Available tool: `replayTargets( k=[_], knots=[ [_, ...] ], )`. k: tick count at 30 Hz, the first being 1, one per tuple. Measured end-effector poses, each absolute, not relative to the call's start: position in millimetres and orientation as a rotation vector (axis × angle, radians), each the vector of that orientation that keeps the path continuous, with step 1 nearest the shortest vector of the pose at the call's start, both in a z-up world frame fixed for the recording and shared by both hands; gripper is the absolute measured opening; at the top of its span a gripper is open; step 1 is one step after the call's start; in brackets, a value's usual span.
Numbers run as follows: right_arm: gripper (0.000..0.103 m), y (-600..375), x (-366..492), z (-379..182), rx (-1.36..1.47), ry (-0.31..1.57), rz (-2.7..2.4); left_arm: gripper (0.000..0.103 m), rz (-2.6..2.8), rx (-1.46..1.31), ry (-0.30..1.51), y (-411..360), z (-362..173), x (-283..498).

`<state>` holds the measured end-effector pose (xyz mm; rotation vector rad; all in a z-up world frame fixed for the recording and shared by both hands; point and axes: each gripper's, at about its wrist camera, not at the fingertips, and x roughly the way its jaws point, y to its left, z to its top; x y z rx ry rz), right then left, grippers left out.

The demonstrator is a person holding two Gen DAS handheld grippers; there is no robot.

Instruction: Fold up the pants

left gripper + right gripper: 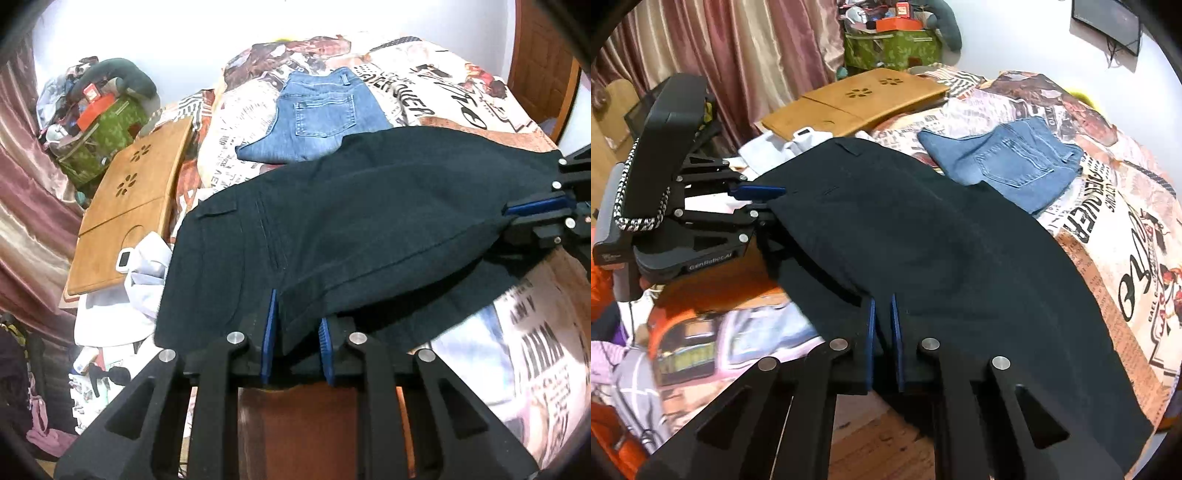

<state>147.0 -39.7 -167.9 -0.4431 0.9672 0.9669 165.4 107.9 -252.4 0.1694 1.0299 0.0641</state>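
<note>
Dark pants (369,221) stretched across the near edge of the bed (461,99), held up at two points along their near hem — no earlier picture to compare. Left gripper (297,339) clamped on the cloth edge, blue pads (269,332) narrow with a fold of fabric pinched between them; seen from the right wrist as well, at the far left end of the garment (759,201), jaws closed onto the dark hem. Right gripper (882,332) likewise nipped shut on the pants, pads nearly touching with thin fabric between; visible from the left wrist at the right end (532,212). Pants sagging between the two grips, a flap pocket (218,213) facing up, far part lying on the newspaper-print bedspread. Folded blue jeans (321,118) farther back on the bed, just beyond the dark cloth. Wooden lap tray (136,206) to the left, beside white fabric (144,273). Pinkish curtain (738,55) behind, cluttered green bag (890,48) near the wall.
</note>
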Motion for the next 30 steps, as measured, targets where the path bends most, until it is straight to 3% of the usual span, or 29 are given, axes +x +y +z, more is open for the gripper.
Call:
replayTargets(
  k=[6, 9, 13, 22, 30],
  knots=[
    [0.012, -38, 145, -185, -0.439, 1.054, 0.966, 0.027, 0.034, 0.143, 1.145, 106, -282, 162],
    [0.014, -40, 143, -186, -0.435, 1.072, 0.942, 0.037, 0.038, 0.127, 1.178, 106, -290, 158],
    [0.035, -53, 142, -173, -0.368, 1.064, 0.948, 0.062, 0.037, 0.112, 1.164, 111, -280, 149],
    [0.044, -106, 159, -154, -0.209, 1.028, 0.819, 0.069, 0.136, -0.051, 1.062, 164, -236, 154],
    [0.044, -134, 185, -185, -0.103, 1.146, 0.668, 0.069, 0.207, -0.053, 1.218, 179, -294, 179]
  ],
)
